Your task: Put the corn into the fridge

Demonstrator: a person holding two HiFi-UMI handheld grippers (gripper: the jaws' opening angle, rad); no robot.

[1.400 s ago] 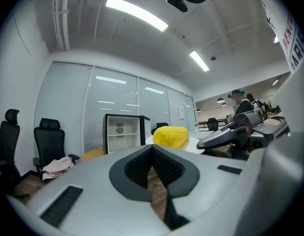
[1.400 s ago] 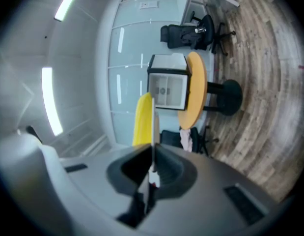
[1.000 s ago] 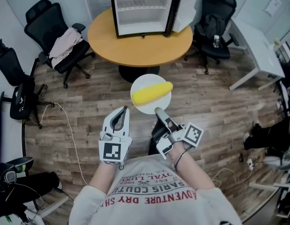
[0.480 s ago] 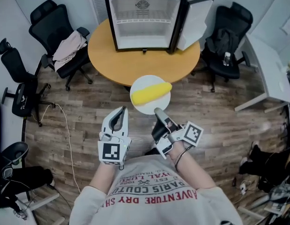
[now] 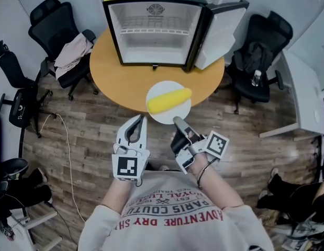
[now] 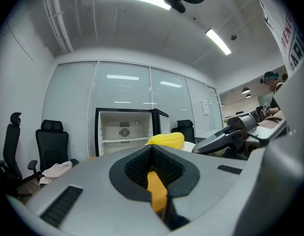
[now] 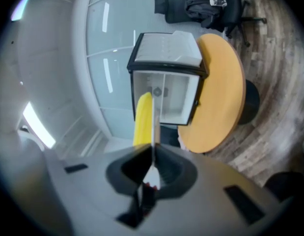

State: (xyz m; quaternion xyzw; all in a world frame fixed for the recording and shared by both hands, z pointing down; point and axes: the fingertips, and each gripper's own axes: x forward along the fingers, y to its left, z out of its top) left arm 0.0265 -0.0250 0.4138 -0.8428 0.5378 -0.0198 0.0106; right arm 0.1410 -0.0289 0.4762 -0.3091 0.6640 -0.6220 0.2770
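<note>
Before the open fridge (image 5: 156,35), the right hand-held gripper (image 5: 176,121) is pinching the rim of the plate (image 5: 163,88) bearing the corn (image 5: 169,101); the left hand-held gripper (image 5: 139,118) is hanging pressed together, empty.

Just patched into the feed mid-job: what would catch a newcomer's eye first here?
The bright yellow corn stands out first. It lies on a white plate that the right gripper pinches by its near edge. Straight ahead, on the round wooden table, the small fridge stands with its door swung wide open. The left gripper is shut on nothing, beside the right.
</note>
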